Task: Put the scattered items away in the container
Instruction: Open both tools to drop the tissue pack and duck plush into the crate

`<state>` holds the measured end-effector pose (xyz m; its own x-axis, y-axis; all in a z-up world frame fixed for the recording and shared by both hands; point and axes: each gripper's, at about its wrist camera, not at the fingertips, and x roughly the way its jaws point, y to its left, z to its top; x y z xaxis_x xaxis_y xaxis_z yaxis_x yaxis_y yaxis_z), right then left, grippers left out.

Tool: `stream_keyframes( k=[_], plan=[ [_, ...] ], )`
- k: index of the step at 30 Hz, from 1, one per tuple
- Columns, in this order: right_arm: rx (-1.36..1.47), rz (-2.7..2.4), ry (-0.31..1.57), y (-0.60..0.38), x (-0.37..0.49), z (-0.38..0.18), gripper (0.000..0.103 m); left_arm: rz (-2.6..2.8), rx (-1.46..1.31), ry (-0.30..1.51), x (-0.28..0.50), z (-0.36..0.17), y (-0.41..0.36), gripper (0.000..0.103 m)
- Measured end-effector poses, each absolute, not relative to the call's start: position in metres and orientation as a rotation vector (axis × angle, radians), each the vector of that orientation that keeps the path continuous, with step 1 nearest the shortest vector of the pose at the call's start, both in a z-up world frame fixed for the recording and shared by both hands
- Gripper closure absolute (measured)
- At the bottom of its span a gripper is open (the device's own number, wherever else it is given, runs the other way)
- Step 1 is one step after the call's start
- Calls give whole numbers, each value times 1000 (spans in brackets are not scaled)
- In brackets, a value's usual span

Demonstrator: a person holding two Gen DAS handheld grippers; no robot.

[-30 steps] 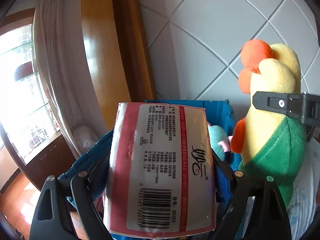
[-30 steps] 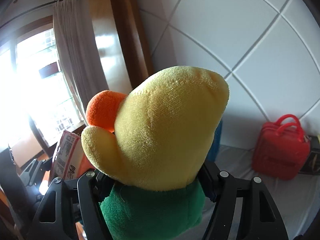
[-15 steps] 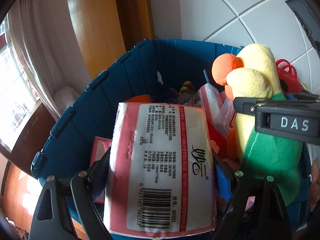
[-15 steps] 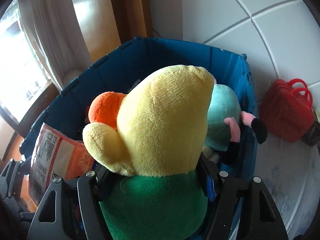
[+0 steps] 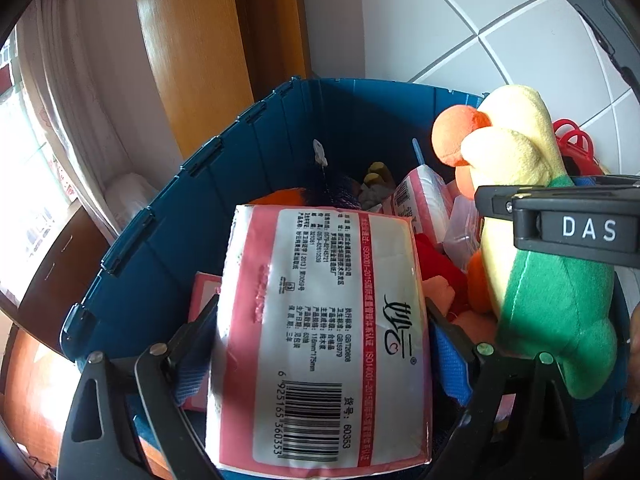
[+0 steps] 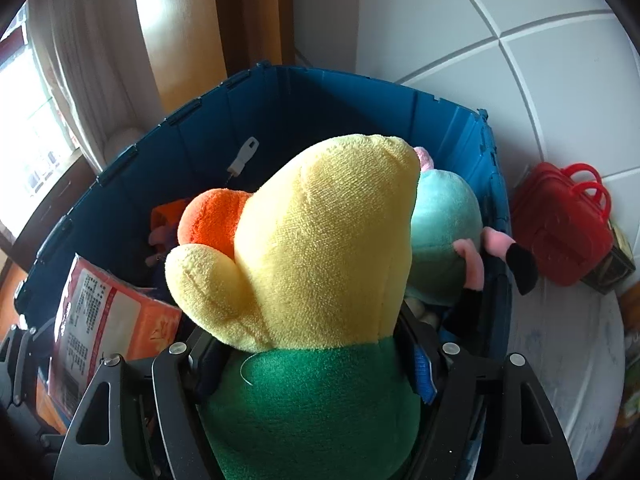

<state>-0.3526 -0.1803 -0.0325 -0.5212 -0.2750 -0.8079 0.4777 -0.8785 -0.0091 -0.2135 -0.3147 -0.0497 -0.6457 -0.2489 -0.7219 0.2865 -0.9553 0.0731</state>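
Observation:
My left gripper (image 5: 320, 344) is shut on a pink-and-white tissue pack (image 5: 320, 340) and holds it over the open blue bin (image 5: 160, 240). My right gripper (image 6: 316, 356) is shut on a yellow plush duck with a green body (image 6: 320, 260), held over the same bin (image 6: 360, 96). The duck (image 5: 532, 248) and the right gripper's arm show at the right of the left wrist view. The tissue pack (image 6: 100, 320) shows at the left of the right wrist view. The bin holds several items: more tissue packs (image 5: 424, 200), red and orange toys, and a teal plush (image 6: 444, 216).
A red toy bag (image 6: 560, 232) sits on the white surface to the right of the bin, against the tiled wall. A wooden door frame and a curtained window stand behind and left of the bin.
Both grippers have tilted down and moved forward over the bin, so its inside is now in view. Both still hold their items.

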Motion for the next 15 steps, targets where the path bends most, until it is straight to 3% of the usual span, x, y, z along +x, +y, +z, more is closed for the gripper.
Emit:
stream_keyframes(
  k=[2,4,7,9,15],
  plan=[
    [1175,-2406,314,-176,-343,-23,26,-2607,1081,67,-203,-41,-313,0],
    [1133,-2409,306,-169,-332,-14,16,-2612,1038,64,-191,-31,-309,0],
    [1079,-2392,297,-160,-314,-2,13,-2601,989,76,-174,-20,-304,0],
    [1053,-2377,294,-152,-303,5,2,-2600,965,102,-162,-15,-300,0],
    [979,-2350,291,-117,-266,20,0,-2583,933,121,-128,-9,-275,0]
  ],
)
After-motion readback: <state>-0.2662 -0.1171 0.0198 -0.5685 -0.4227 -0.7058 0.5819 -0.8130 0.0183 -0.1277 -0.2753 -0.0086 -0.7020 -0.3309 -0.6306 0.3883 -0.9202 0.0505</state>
